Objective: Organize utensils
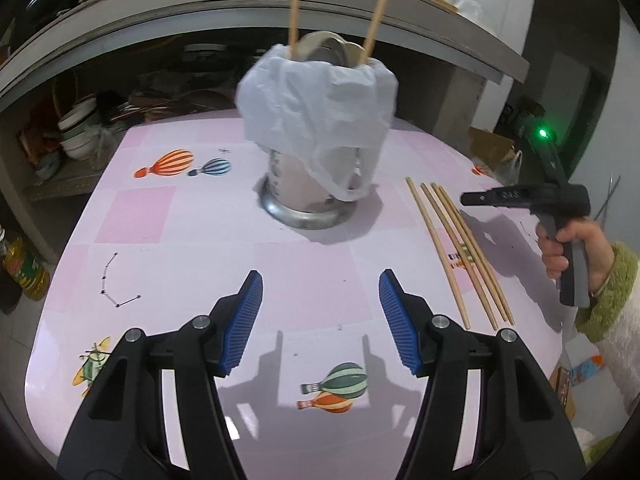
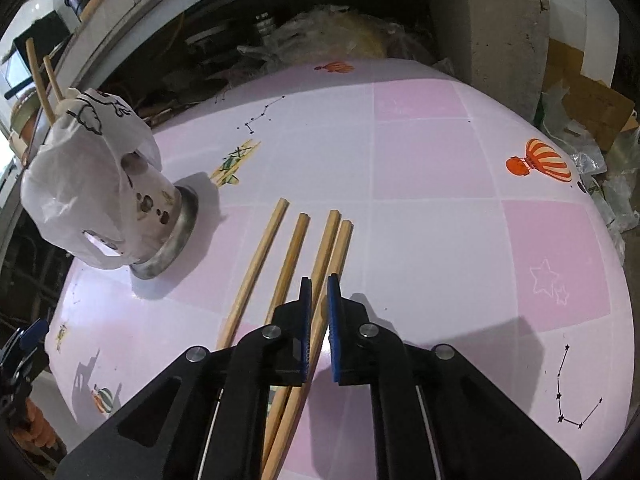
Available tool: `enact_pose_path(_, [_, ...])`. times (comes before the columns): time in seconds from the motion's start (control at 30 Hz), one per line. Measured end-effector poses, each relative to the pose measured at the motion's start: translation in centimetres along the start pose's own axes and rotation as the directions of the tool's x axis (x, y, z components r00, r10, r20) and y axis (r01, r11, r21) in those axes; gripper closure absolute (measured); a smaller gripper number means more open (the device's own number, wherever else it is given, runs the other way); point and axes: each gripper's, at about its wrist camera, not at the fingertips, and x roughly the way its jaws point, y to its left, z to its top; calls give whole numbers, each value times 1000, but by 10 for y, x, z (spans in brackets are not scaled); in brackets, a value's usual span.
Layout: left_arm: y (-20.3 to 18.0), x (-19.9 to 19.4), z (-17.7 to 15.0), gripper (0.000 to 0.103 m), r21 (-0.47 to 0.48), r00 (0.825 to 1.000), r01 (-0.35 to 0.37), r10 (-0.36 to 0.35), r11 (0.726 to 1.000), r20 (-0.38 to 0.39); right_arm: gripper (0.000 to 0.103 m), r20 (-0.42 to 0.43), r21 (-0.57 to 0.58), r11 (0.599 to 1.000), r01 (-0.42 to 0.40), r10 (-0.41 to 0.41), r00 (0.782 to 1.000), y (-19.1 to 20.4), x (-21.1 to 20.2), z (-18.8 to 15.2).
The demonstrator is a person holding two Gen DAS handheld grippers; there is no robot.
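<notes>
The right tongs (image 2: 319,304) have their blue pads drawn nearly together around one chopstick (image 2: 326,264), the third of four lying side by side; the stick passes straight between the pads. Whether the pads actually press on it cannot be told for certain, but the gap left is about as narrow as the stick. In the left wrist view the right tongs (image 1: 466,199) show from the side, held by a hand (image 1: 568,248) in a green fuzzy sleeve (image 1: 612,292), just above the far ends of the sticks.

The left tongs (image 1: 320,320) stand apart, roughly half open, with nothing between the pads. They hang over the bare near part of the tabletop (image 1: 160,220), pointing toward the holder.

The four chopsticks (image 1: 460,252) lie flat near the right edge of the tabletop, almost parallel, the two on the right touching along their length and the other two a little apart.

The utensil holder (image 1: 316,196) is a metal cylinder with holes in its wall, standing upright on a wider metal base toward the far side of the tabletop, at about the middle. A white plastic bag (image 1: 316,108) is draped over its upper part. Two more chopsticks (image 1: 296,20) stand in it, leaning apart and sticking out well above the rim.

The tabletop carries a pink checked cover printed with hot-air balloons.
</notes>
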Motion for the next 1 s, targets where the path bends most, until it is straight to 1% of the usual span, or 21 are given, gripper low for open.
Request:
enact_pose_path(0.13, [-11, 2, -1, 46, 30, 1000, 8, -8, 1000, 2, 97, -18, -7, 1000, 11, -11, 1000, -1, 8, 0])
enact_pose_path(0.5, [-24, 13, 1, 46, 39, 999, 17, -16, 999, -27, 97, -41, -36, 999, 12, -13, 999, 1, 20, 3])
enact_pose_path(0.67, [-30, 18, 5, 46, 52, 999, 19, -17, 998, -37, 97, -35, -81, 996, 48, -51, 998, 8, 23, 7])
enact_pose_path(0.77, [-35, 21, 7, 46, 64, 999, 22, -19, 998, -42, 98, -33, -91, 994, 57, -60, 998, 8, 23, 6])
enact_pose_path(0.9, [-43, 30, 13, 46, 90, 998, 32, -27, 995, -50, 98, -24, -59, 997, 52, -53, 998, -4, 14, -3])
enact_pose_path(1.0, [-54, 41, 20, 46, 120, 998, 53, -47, 991, -50, 98, -13, -20, 999, 40, -40, 999, -17, 4, -14])
